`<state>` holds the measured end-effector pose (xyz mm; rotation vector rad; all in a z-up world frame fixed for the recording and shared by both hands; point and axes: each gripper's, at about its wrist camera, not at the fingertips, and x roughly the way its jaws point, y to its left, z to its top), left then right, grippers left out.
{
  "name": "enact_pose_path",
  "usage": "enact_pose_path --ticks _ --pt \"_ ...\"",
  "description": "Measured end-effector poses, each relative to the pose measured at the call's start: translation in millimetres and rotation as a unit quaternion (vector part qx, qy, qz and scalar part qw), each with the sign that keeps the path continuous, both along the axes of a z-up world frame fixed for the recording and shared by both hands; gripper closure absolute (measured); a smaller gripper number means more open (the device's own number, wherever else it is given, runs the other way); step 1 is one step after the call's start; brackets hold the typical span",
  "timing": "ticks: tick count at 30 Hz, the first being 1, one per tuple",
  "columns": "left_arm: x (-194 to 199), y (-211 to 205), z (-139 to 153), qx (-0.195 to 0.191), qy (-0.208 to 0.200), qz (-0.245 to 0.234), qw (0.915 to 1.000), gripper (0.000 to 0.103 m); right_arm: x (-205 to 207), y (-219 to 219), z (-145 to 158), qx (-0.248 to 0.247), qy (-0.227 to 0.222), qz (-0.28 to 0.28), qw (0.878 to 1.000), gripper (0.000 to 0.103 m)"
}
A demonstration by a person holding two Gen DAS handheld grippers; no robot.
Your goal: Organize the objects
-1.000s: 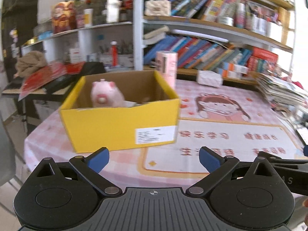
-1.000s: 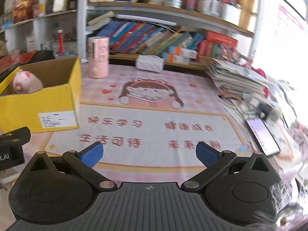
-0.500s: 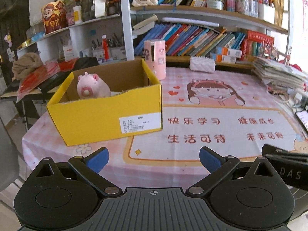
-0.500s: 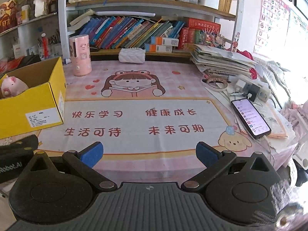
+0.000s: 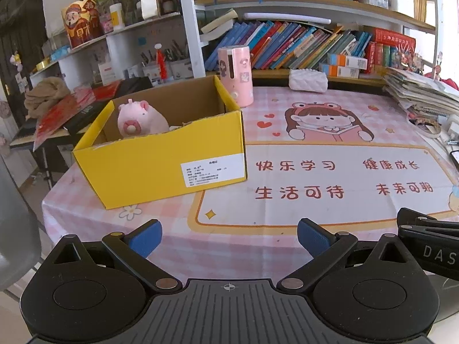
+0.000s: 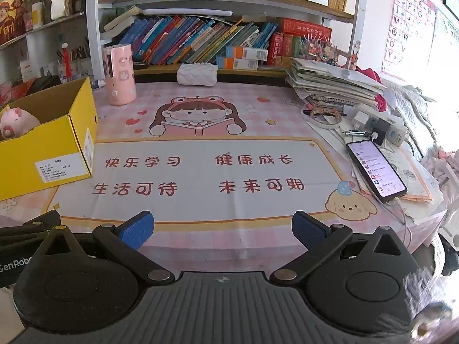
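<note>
Pink plush pig toy [image 5: 141, 119] sits inside the open yellow cardboard box [image 5: 160, 154]; left gripper [image 5: 229, 236] and right gripper [image 6: 222, 229] both spread wide, empty, near table edge; mat centre bare; looks mostly done.

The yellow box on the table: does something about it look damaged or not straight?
Yes, slightly. The yellow box sits at an angle to the printed mat, its corner overlapping the mat's edge. The top edge of its front wall looks torn and uneven. The pink pig toy lies inside. Both grippers are open and hold nothing.
</note>
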<state>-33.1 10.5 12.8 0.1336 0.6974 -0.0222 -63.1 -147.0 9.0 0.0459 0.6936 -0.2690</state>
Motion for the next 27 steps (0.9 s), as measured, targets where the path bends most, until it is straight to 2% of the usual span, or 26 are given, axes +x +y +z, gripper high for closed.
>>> enact_pose_path --ticks 27 --pt "-3.2 -1.5 -3.0 0.015 0.010 0.006 0.9998 0.001 -4.1 4.6 -4.9 -0.019 0.018 -0.007 1.000 0.000"
